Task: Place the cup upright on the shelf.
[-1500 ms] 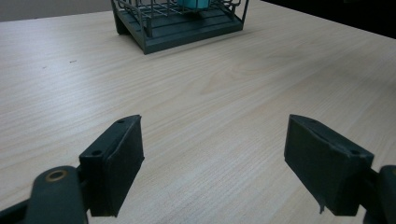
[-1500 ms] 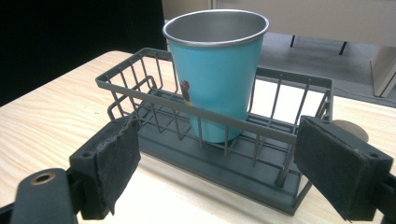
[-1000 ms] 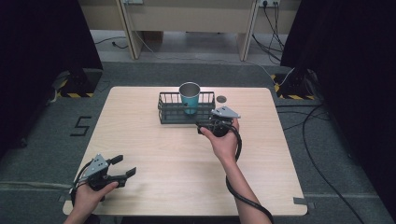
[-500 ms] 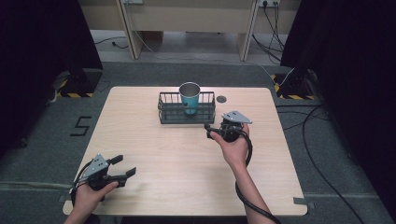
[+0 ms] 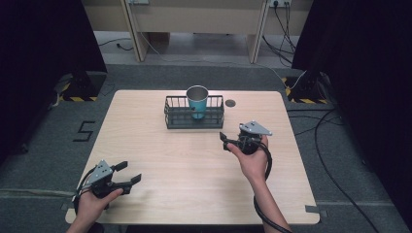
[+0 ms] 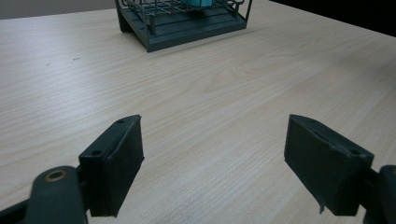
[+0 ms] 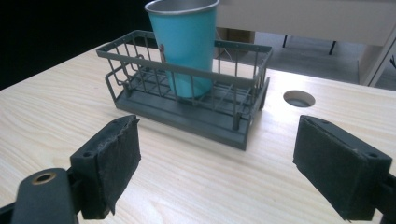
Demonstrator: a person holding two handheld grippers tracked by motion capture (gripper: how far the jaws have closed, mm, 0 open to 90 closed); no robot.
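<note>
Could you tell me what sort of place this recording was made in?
Probably a lab or recording room: a bare table on grey carpet, dark curtains at both sides, cables across the floor.

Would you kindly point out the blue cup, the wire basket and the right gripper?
blue cup (image 7: 184, 51), right gripper view, on its side wall.
wire basket (image 7: 187, 70), right gripper view, on its near rail.
right gripper (image 5: 224, 141), high view, midway between its jaws.

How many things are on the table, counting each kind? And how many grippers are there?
Cups: 1, the blue cup, standing upright in the rack.
Wire racks: 1, the dark rack.
Grippers: 2, the left gripper and the right gripper, both open and empty.
Total: 4
</note>
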